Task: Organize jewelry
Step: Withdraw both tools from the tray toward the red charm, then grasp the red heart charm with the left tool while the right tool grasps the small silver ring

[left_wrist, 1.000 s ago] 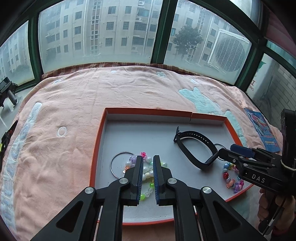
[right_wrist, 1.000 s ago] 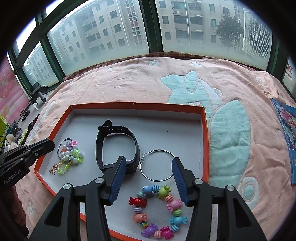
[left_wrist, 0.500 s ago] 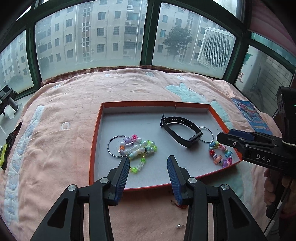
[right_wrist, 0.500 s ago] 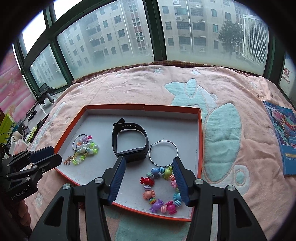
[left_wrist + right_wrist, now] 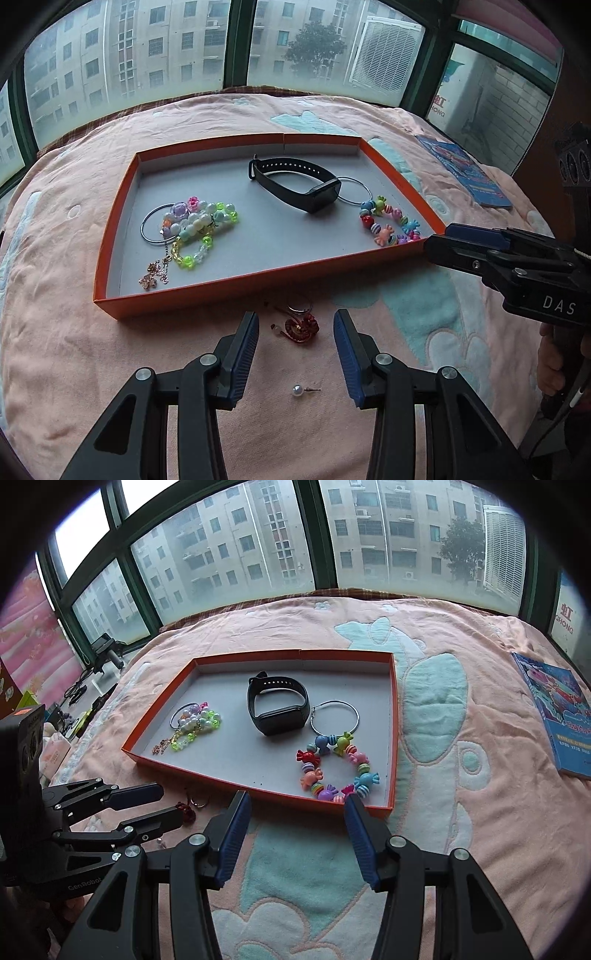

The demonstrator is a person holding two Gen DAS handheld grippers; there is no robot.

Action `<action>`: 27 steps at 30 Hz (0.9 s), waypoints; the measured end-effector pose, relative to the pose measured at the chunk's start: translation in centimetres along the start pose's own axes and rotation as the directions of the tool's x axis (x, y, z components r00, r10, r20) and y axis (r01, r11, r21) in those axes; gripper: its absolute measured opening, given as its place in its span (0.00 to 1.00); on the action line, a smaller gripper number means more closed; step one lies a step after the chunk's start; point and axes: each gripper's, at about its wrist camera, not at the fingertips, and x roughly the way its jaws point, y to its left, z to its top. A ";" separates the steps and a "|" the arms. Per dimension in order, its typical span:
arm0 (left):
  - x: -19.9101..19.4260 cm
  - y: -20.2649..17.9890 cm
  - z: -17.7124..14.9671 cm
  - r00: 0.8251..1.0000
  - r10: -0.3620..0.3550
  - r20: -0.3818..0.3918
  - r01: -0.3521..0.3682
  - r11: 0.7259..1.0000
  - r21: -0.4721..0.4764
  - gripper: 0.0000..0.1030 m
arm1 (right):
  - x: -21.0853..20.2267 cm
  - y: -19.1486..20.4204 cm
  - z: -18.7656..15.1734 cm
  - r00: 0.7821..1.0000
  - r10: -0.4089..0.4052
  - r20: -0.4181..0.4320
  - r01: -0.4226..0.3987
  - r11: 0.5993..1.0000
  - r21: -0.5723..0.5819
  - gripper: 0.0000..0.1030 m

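Both grippers have pulled back from the box since a moment ago, so more of the bed shows now. Nearest, the left gripper point(image 5: 296, 325) hangs over the pink blanket point(image 5: 55, 332) with its jaws spread wide and holding nothing. Between them lies a red swirl earring point(image 5: 301, 328), and a little pearl pin point(image 5: 298, 390) lies closer in. The right wrist view hardly shows these; there the left gripper's finger hides most of the red earring.

The right gripper point(image 5: 297, 812) also has its jaws wide apart and empty, just in front of the orange box point(image 5: 394, 709).

Inside the box, on its gray floor, a candy-bead bracelet point(image 5: 334, 768) sits at the near right. A black watch band point(image 5: 277, 707) lies in the middle, with a thin silver hoop point(image 5: 335, 718) just beside it. On the left is a pile of pale and green beads point(image 5: 195, 225) with a small gold charm point(image 5: 151, 277).

Farther off, a blue book point(image 5: 557, 716) lies on the blanket. Big windows point(image 5: 236, 542) show gray buildings outside.
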 end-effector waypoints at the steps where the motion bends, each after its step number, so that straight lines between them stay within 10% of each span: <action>1: 0.3 -0.1 -0.1 1.000 0.001 -0.004 -0.001 1.000 0.004 0.44 | 0.0 -0.1 -0.3 1.000 0.002 -0.003 -0.002 1.000 0.006 0.56; 12: 1.7 -0.6 -0.5 0.998 0.060 0.000 -0.059 0.996 0.064 0.20 | 0.8 0.4 -1.5 0.999 0.024 -0.045 -0.024 1.000 -0.004 0.56; 27: -1.9 3.4 -0.6 0.993 0.109 0.049 -0.107 0.993 -0.038 0.20 | 2.9 4.2 -1.7 0.986 0.124 -0.109 -0.134 0.987 -0.089 0.56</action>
